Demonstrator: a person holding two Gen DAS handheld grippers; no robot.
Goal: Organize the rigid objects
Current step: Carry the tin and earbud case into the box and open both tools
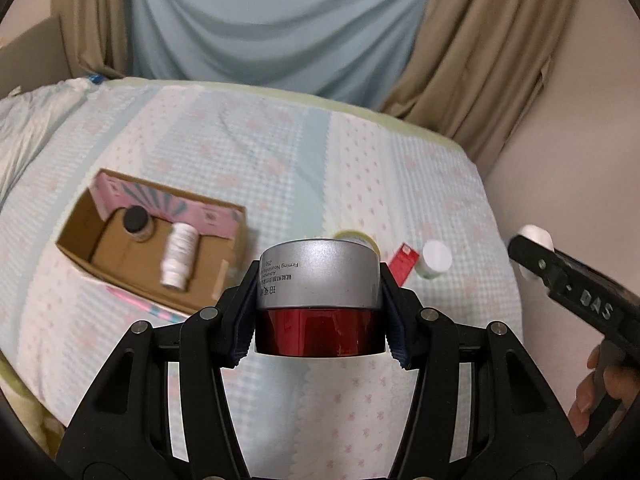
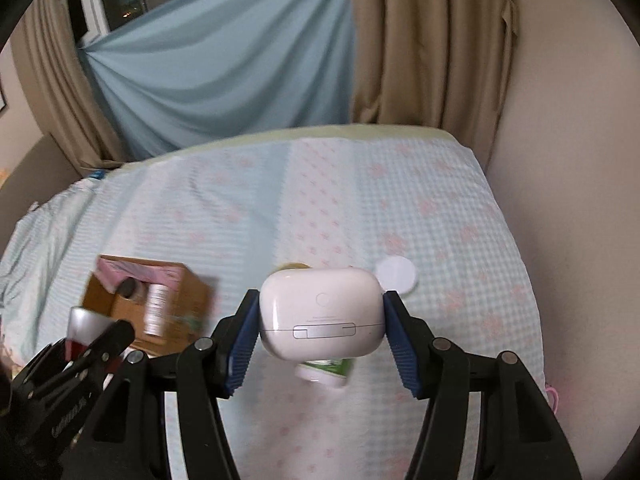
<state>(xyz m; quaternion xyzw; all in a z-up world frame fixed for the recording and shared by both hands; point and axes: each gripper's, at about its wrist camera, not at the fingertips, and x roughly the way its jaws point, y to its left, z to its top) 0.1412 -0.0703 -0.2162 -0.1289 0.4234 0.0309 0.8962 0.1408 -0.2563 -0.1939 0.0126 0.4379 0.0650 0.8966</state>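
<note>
I see the bed filling most of both wrist views, spread with a pale blue and white checked cover with pink flowers, with blue and tan curtains hanging behind it. On the left side of the cover sits an open cardboard box with a pink patterned panel along its far wall. Inside it lie a white bottle on its side and a small jar with a dark lid near the pink panel.

My left gripper is clamped on a round jar with a silver lid and a red body, the blue pads pressing both sides, and it hangs above the cover just right of the box. My right gripper is clenched on a white earbud case, hinge side facing the camera, held above the cover.

Loose on the bed beyond the jar are a white-capped bottle with a green label, a small red packet just beside it, and a yellowish round rim that may be a tape roll; blur and the jar in front keep me from telling. From the right wrist camera, a green-labelled container shows just below the case, lying on the cover.
</note>
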